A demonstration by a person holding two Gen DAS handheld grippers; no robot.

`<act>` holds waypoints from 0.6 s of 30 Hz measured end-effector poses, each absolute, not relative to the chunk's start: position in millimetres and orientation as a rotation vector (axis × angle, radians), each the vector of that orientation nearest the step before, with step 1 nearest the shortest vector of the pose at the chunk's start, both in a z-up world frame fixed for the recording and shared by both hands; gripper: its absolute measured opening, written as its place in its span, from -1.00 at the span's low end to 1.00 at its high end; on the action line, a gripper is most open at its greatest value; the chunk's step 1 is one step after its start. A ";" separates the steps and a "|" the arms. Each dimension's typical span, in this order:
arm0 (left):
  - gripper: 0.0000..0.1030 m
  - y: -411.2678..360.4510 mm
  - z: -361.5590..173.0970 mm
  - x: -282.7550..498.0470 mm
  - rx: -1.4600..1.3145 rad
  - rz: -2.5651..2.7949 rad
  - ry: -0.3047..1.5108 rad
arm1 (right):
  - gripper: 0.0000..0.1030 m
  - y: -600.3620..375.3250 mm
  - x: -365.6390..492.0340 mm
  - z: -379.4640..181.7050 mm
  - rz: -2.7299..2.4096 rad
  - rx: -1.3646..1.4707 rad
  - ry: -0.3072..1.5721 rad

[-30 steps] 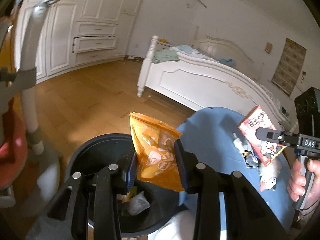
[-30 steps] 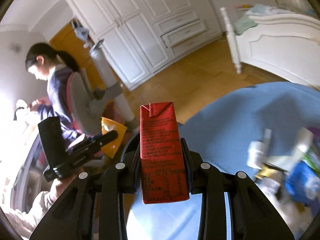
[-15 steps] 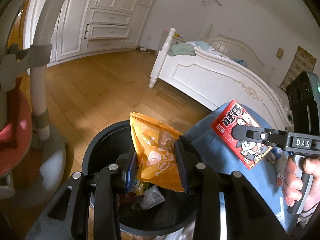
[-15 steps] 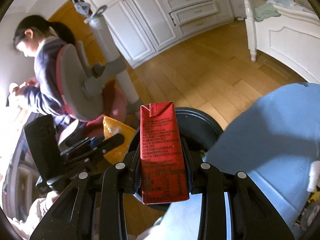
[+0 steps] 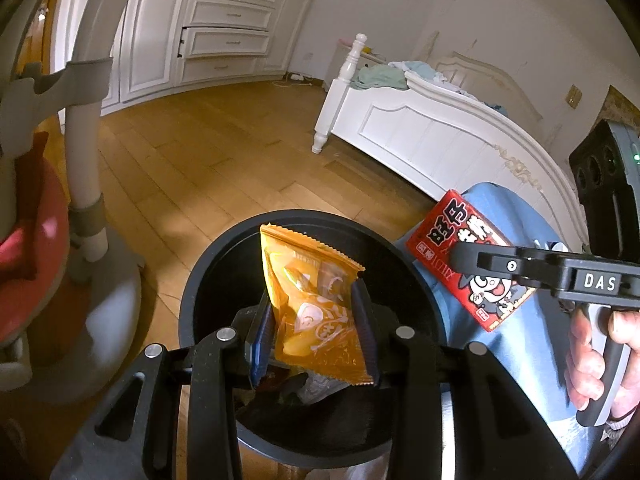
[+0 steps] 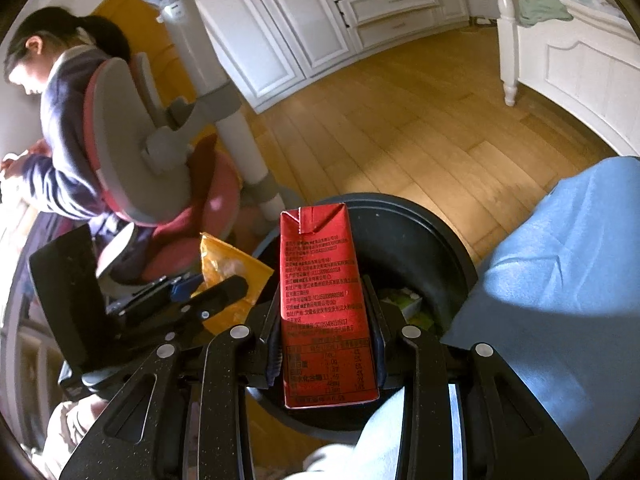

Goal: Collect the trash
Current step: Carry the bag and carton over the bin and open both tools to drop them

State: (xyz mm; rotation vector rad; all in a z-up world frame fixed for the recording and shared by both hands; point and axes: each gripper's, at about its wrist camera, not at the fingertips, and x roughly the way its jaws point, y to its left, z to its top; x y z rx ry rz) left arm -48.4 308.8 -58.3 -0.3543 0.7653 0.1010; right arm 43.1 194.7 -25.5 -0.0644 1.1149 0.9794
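The room around me is a bedroom with a wooden floor (image 5: 208,152), white wardrobe doors and drawers (image 5: 224,40) along the far wall, and a white bed (image 5: 440,136) with clothes heaped on it. A blue cloth-covered surface (image 6: 560,280) comes in from my right and meets the rim of a black trash bin (image 5: 208,280) standing on the floor just below my tools. To my left a person in a dark top (image 6: 60,120) sits in a grey and pink chair (image 6: 132,152) beside a grey and white pole (image 6: 236,128). My left tool (image 5: 314,332) hangs over the open bin, its jaws opening, with an orange snack bag (image 5: 316,312) upright between them; the pads still seem to touch the bag's edges, though the right side is hard to judge. My right tool (image 6: 326,332) is clenched on a red drink carton (image 6: 324,308), held upright above the bin's near rim. In the left wrist view the same carton tilts above the edge of the blue surface, and my right hand (image 5: 596,360) wraps the handle. The bin's inside is mostly dark; I can make out some pale and green scraps (image 6: 404,300) but cannot tell what they are. The bin's near side is cut off by my tools in both views.
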 end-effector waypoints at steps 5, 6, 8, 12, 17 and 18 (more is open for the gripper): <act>-0.12 307.5 -56.5 -48.1 -0.346 0.121 0.777 | 0.47 185.4 41.6 -21.5 0.970 -0.067 1.066; -0.01 307.3 -56.5 -48.2 -0.345 0.125 0.778 | 0.48 182.0 40.5 -18.1 0.970 -0.060 1.046; 0.16 306.6 -55.1 -48.7 -0.334 0.138 0.777 | 0.49 177.6 39.6 -14.3 0.982 -0.058 1.044; 0.21 300.9 -47.9 -48.4 -0.317 0.137 0.775 | 0.48 159.3 33.2 0.7 1.001 -0.055 1.001; 0.21 274.3 -34.1 -37.1 -0.273 0.081 0.774 | 0.49 118.5 32.1 17.1 0.997 -0.004 0.964; 0.21 266.7 -31.2 -33.9 -0.261 0.064 0.776 | 0.49 105.7 33.7 20.8 0.989 0.012 0.955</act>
